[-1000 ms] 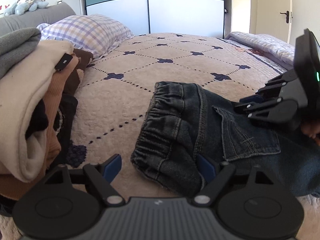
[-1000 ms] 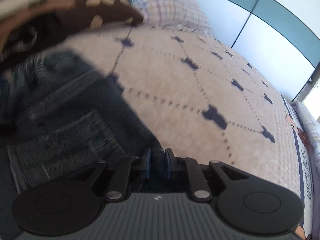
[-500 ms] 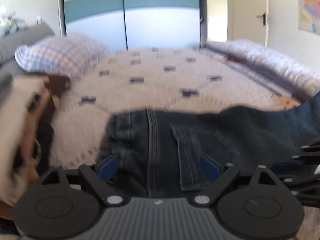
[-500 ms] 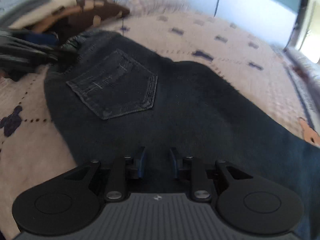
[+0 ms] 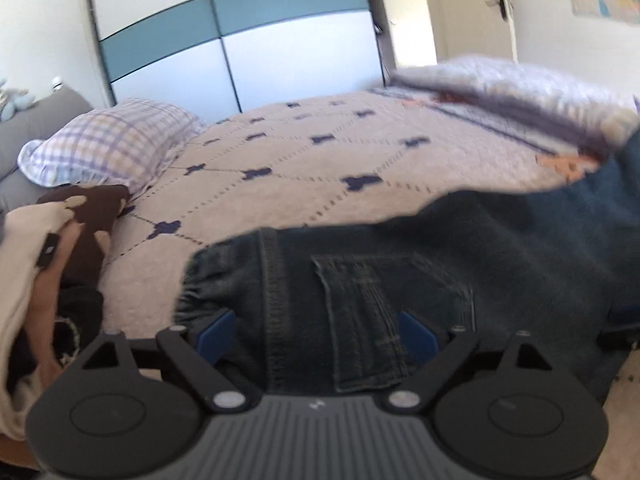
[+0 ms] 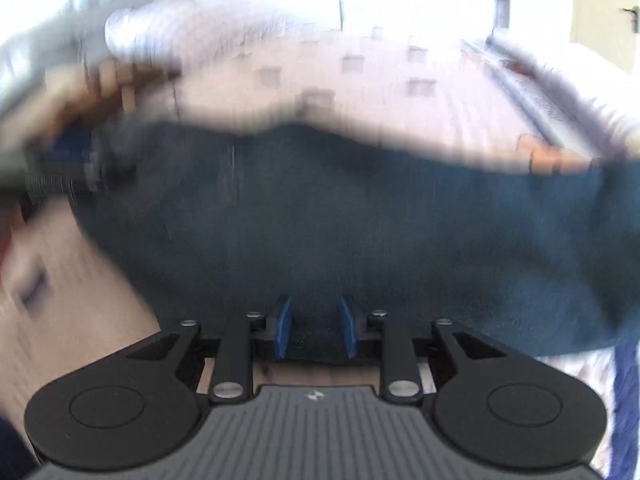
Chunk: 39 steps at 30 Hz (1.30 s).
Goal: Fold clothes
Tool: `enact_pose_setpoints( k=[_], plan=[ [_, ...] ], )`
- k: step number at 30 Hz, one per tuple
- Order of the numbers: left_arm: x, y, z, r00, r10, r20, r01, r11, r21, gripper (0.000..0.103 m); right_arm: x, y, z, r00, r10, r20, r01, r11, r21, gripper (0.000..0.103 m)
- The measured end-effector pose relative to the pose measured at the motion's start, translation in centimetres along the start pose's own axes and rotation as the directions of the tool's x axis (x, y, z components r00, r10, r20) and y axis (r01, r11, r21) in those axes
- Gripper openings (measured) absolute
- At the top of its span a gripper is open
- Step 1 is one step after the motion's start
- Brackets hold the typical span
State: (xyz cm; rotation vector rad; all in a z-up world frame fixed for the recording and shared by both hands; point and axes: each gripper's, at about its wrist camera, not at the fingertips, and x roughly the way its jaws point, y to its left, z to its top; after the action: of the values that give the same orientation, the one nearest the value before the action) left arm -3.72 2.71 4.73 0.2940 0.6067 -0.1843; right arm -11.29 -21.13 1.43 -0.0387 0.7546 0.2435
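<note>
Finds the jeans (image 5: pixel 440 256) stretched out longer across the bedspread (image 5: pixel 320 160) than a second ago, when they lay bunched with the elastic waistband turned up. Now shows that waistband (image 5: pixel 196 280) at the left end, the back pocket (image 5: pixel 380 312) facing up just right of the centre seam, and the legs running off to the right.

Leaves the pile of clothes (image 5: pixel 24 280) at the far left as before, well apart from the waistband, with a strip of bare bedspread between. Puts the checked pillow (image 5: pixel 108 148) behind that pile.

Has the left gripper (image 5: pixel 317 336) with jaws spread wide, having just been opening a little further. Straddles the waist end, denim lying between the blue pads (image 5: pixel 216 336), with no squeeze on it to be made out.

In the right wrist view, badly smeared by motion, has the right gripper (image 6: pixel 314 328) at the near edge of the jeans (image 6: pixel 360 220). Had its pads almost together on denim a second ago; now holds them parted by a narrow gap, having just been opening, dark cloth between but not visibly pinched.

Beyond the jeans, offers a broad open stretch of bedspread up to the wardrobe (image 5: pixel 240 40). Closes the right side with a folded quilt (image 5: pixel 500 84) along the bed's far edge.
</note>
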Motion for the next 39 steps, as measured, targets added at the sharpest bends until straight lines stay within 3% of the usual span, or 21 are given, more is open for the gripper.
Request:
enact_pose_setpoints(
  k=[3, 5, 7, 9, 10, 11, 13, 15, 17, 23, 28, 32, 33, 34, 36, 39],
  plan=[
    [1.3, 0.1, -1.9, 1.0, -0.019, -0.017, 0.018, 0.999, -0.039, 0.09, -1.4, -1.0, -0.1, 1.0, 0.023, -0.02, -0.022, 1.0, 0.014, 0.027],
    [1.1, -0.1, -2.4, 1.0, -0.014, 0.003, 0.014, 1.0, -0.007, 0.09, -2.9, -3.1, -0.3, 1.0, -0.003, -0.016, 0.004, 0.998, 0.062, 0.026],
    [1.0, -0.2, -2.1, 1.0, -0.01, -0.006, 0.01, 1.0, 0.002, 0.09, -5.0, -6.0, -1.0, 0.991, -0.127, 0.028, 0.122, 0.982, 0.141, 0.027],
    [1.0, 0.0, -1.6, 1.0, -0.012, -0.028, 0.011, 1.0, -0.014, 0.09, -7.9, -10.4, -1.6, 0.955, -0.286, 0.079, 0.251, 0.921, 0.297, 0.028],
    [1.0, 0.0, -1.4, 0.999, -0.012, -0.034, 0.011, 1.0, -0.017, 0.09, -9.6, -12.9, -2.0, 0.938, -0.329, 0.113, 0.26, 0.878, 0.401, 0.029],
    [1.0, -0.1, -1.2, 0.999, -0.011, -0.035, 0.011, 1.0, -0.013, 0.09, -11.5, -15.3, -2.7, 0.923, -0.355, 0.15, 0.238, 0.832, 0.5, 0.031],
    [1.1, -0.2, -1.1, 0.999, -0.013, -0.038, 0.013, 1.0, -0.004, 0.09, -14.7, -20.1, -4.3, 0.887, -0.416, 0.203, 0.185, 0.721, 0.667, 0.046],
    [1.0, -0.2, -1.3, 0.999, -0.016, -0.036, 0.016, 1.0, -0.001, 0.09, -16.4, -24.1, -5.8, 0.863, -0.468, 0.19, 0.178, 0.633, 0.753, 0.046],
    [1.1, -0.1, -1.3, 0.999, -0.02, -0.04, 0.02, 1.0, -0.003, 0.09, -16.9, -27.4, -6.7, 0.854, -0.489, 0.176, 0.174, 0.588, 0.79, 0.045],
    [1.3, -0.5, -0.7, 0.998, -0.009, -0.063, 0.009, 1.0, 0.004, 0.09, -16.3, -31.6, -5.6, 0.851, -0.454, 0.265, 0.028, 0.543, 0.839, 0.048],
    [1.5, -0.4, -0.4, 0.997, -0.013, -0.079, 0.013, 1.0, -0.001, 0.09, -16.6, -32.6, -3.5, 0.856, -0.413, 0.31, -0.025, 0.567, 0.823, 0.048],
    [1.6, -0.5, -0.4, 0.997, -0.006, -0.082, 0.005, 1.0, -0.008, 0.09, -15.8, -33.4, -4.2, 0.872, -0.402, 0.28, -0.031, 0.525, 0.85, 0.046],
    [1.6, -0.6, -0.4, 0.997, -0.003, -0.082, 0.003, 1.0, -0.004, 0.09, -15.4, -33.6, -4.4, 0.877, -0.398, 0.271, -0.027, 0.522, 0.853, 0.035],
    [1.6, -0.7, -0.3, 0.996, -0.002, -0.084, 0.002, 1.0, -0.002, 0.09, -15.1, -33.7, -4.2, 0.88, -0.401, 0.256, 0.001, 0.54, 0.842, 0.008],
    [1.6, -0.5, -0.1, 0.996, -0.006, -0.092, 0.006, 1.0, -0.006, 0.09, -15.5, -33.5, -3.4, 0.873, -0.417, 0.252, 0.038, 0.574, 0.818, 0.008],
    [1.4, -0.1, 0.4, 0.996, -0.007, -0.091, 0.006, 1.0, -0.008, 0.088, -19.2, -32.3, -0.9, 0.831, -0.426, 0.358, -0.002, 0.641, 0.768, 0.007]
  ],
)
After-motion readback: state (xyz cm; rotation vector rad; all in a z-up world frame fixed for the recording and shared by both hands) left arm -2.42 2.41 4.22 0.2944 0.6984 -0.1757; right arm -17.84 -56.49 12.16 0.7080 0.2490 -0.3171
